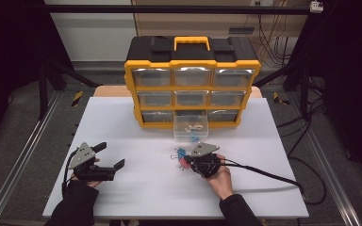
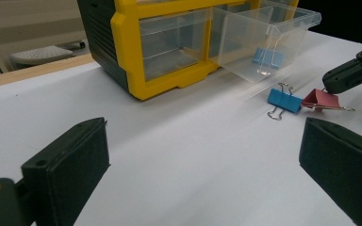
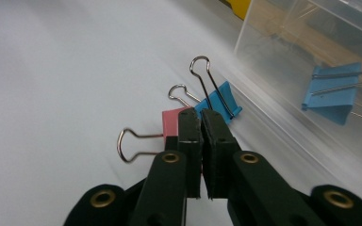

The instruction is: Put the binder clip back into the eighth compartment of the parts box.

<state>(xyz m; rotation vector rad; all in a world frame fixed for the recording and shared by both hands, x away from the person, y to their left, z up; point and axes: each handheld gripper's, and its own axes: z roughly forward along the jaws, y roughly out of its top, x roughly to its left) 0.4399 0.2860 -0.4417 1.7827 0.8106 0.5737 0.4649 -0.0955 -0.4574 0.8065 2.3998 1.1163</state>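
Note:
A pink binder clip lies on the white table beside a blue binder clip; both sit just in front of the pulled-out clear drawer. My right gripper has its jaws pressed together over the pink clip, gripping its top edge. The blue clip touches the pink one on its far side. My left gripper rests at the table's left front, open, with nothing between its jaws. Another blue clip lies inside the drawer.
A yellow and black drawer organizer with clear drawers stands at the back middle of the table. Its bottom middle drawer sticks out toward me. A cable trails right from the right gripper. Bare white table lies between the two grippers.

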